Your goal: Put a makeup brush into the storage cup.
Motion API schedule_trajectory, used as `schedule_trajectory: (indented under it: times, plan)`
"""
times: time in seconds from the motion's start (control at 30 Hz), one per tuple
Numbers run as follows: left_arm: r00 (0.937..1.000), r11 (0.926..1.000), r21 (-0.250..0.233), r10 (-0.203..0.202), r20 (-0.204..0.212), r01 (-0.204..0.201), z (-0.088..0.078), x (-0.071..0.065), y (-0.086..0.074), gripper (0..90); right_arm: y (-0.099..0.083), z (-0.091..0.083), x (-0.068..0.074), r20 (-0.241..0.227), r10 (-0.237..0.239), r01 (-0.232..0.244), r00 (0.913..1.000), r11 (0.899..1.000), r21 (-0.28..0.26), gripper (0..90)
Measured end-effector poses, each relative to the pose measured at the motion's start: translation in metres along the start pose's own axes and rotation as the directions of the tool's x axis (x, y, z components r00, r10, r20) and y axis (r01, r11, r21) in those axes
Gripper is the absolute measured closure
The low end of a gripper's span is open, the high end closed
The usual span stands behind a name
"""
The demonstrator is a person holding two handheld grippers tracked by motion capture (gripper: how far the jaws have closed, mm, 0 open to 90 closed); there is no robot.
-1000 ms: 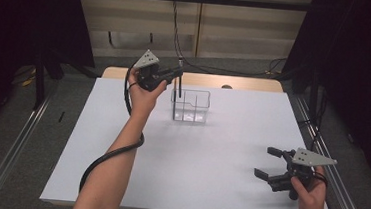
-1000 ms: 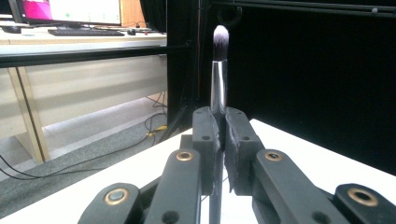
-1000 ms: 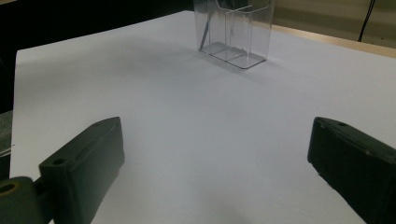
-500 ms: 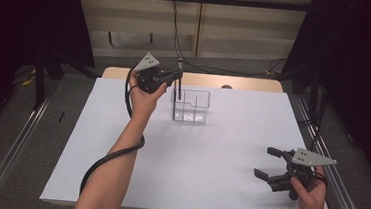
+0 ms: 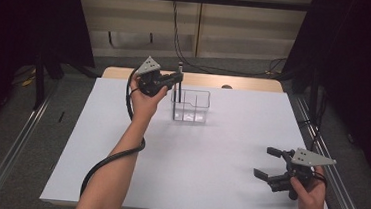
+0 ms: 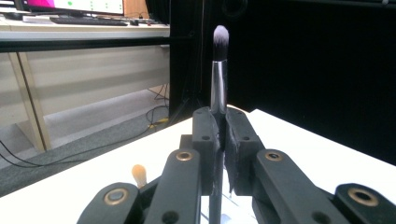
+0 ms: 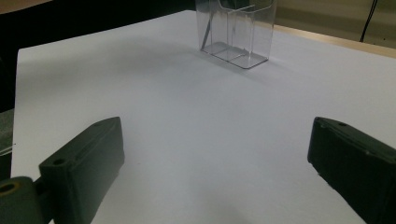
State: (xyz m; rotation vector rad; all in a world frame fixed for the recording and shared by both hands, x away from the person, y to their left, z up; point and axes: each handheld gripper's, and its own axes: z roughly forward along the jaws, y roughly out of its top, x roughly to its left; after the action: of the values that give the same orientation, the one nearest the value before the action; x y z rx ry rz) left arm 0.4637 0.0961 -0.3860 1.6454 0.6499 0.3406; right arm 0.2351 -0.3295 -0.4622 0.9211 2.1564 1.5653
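Observation:
A makeup brush [image 5: 179, 80] with a dark handle and a soft dark tip stands upright, and my left gripper [image 5: 177, 77] is shut on its handle. In the left gripper view the brush [image 6: 219, 70] rises straight out from between the closed jaws of the left gripper [image 6: 220, 128]. It hangs over the left end of a clear divided container [image 5: 191, 106], and its lower end seems to reach inside. My right gripper [image 5: 264, 162] rests low over the table's near right corner, open and holding nothing. From the right gripper [image 7: 215, 154] the container [image 7: 236, 32] stands far ahead.
The table [image 5: 208, 166] has a white top with a wooden strip [image 5: 255, 84] along its far edge. Metal rails [image 5: 14, 146] run along both sides. Cables hang at the back wall. A small tan rounded thing [image 6: 138, 173] shows behind the left jaw.

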Motion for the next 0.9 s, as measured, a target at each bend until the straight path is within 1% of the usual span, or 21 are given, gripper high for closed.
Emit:
schedule_trajectory:
  times: [0.13, 0.17, 0.23, 0.53, 0.7, 0.73, 0.8, 0.9]
  plan:
    - [1.0000, 1.0000, 0.003, -0.006, 0.000, 0.006, 0.001, -0.001, -0.003, 83.6, 0.000, 0.000, 0.000, -0.001, -0.001, 0.001, 1.0000, 1.000, 0.001, 3.7]
    - [1.0000, 1.0000, 0.006, -0.003, 0.000, 0.003, 0.002, 0.000, -0.004, 83.6, 0.000, 0.000, 0.000, -0.002, -0.001, 0.001, 1.0000, 1.000, 0.001, 3.6]
    - [0.9999, 0.9999, 0.004, -0.011, 0.001, 0.011, 0.002, 0.000, -0.005, 83.6, 0.000, 0.000, 0.000, -0.002, 0.000, 0.000, 1.0000, 1.000, 0.000, 3.7]
    - [0.9999, 0.9999, 0.012, -0.012, 0.006, 0.012, 0.004, -0.001, -0.011, 83.6, 0.000, 0.000, 0.000, -0.001, -0.002, 0.002, 1.0000, 1.000, 0.001, 3.6]
    - [0.9997, 0.9997, 0.014, -0.022, 0.010, 0.021, 0.004, -0.002, -0.014, 82.8, 0.000, 0.001, 0.000, -0.002, -0.002, 0.002, 1.0000, 1.000, 0.003, 3.7]
    - [0.9996, 0.9996, 0.013, -0.025, 0.014, 0.025, 0.004, -0.001, -0.015, 80.7, 0.000, 0.001, 0.000, -0.003, -0.002, 0.002, 1.0000, 1.000, 0.003, 3.7]
    - [0.9994, 0.9995, 0.009, -0.031, 0.016, 0.031, 0.003, -0.001, -0.016, 73.2, 0.000, 0.001, 0.000, -0.004, -0.002, 0.002, 1.0000, 1.000, 0.005, 3.7]
    - [0.9983, 0.9991, -0.006, -0.041, 0.041, 0.041, 0.001, 0.000, -0.018, 61.1, 0.000, 0.000, 0.000, -0.004, -0.001, 0.001, 1.0000, 1.000, 0.002, 3.7]
